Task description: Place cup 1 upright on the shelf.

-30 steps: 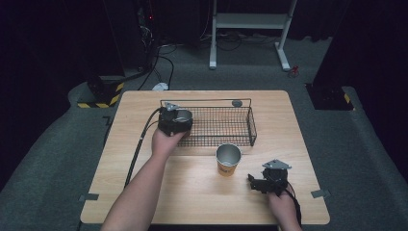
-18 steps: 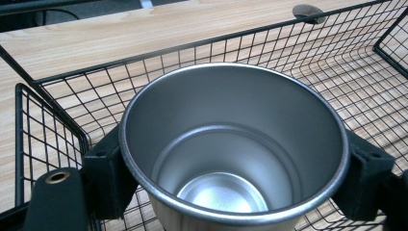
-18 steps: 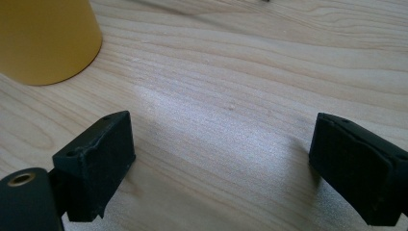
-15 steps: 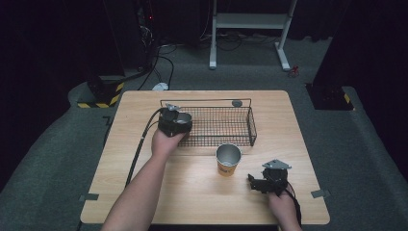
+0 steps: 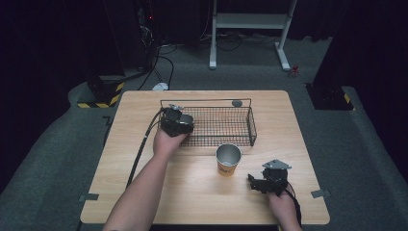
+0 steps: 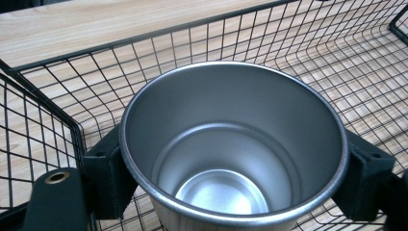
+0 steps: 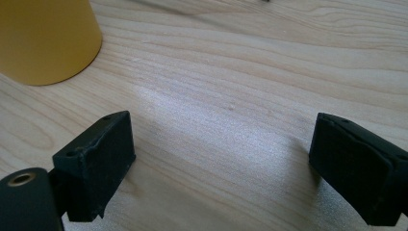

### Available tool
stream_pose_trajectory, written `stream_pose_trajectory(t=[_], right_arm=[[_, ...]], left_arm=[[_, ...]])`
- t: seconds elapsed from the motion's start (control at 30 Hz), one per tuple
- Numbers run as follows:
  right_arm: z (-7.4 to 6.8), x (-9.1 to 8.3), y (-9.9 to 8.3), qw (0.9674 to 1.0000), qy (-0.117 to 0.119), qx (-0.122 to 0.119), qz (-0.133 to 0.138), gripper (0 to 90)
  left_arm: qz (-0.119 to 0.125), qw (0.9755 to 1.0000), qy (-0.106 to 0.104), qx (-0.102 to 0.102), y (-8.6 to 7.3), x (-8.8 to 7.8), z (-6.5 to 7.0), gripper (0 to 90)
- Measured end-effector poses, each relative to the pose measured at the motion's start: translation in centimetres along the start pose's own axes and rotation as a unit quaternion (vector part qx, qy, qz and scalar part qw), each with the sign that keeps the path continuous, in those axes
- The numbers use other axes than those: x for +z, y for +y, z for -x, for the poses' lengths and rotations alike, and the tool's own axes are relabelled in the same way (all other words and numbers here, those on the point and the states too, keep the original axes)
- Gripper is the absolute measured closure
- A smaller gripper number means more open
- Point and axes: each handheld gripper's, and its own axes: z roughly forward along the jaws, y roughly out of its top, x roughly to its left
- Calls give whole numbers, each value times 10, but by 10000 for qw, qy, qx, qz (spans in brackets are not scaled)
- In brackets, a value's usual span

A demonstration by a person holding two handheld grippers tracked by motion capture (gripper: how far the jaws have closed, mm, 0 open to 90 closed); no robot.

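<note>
The left gripper (image 5: 177,122), clamped on the steel cup (image 6: 231,144), edged slightly toward five o'clock over the basket (image 5: 240,137).

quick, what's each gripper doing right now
Left gripper: shut on the steel cup, over the wire basket.
Right gripper: open, holding nothing, beside the yellow cup.

Silver metal cup (image 6: 231,159), upright, empty; gripped over wire basket's (image 6: 43,139) left end
</note>
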Motion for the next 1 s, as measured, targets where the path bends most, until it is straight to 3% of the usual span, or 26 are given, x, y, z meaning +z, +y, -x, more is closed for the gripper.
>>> stream_pose_trajectory(t=[0.13,0.77,1.0], right_arm=[[0,0,0,10000,0,0,0,81],[0,0,0,10000,1,2,-1,81],[0,0,0,10000,0,1,-1,81]], left_arm=[[-117,9999,26,89,-1,1,-1,183],[-336,9994,14,58,-2,5,-1,159],[-382,9992,-79,37,-1,2,-2,132]])
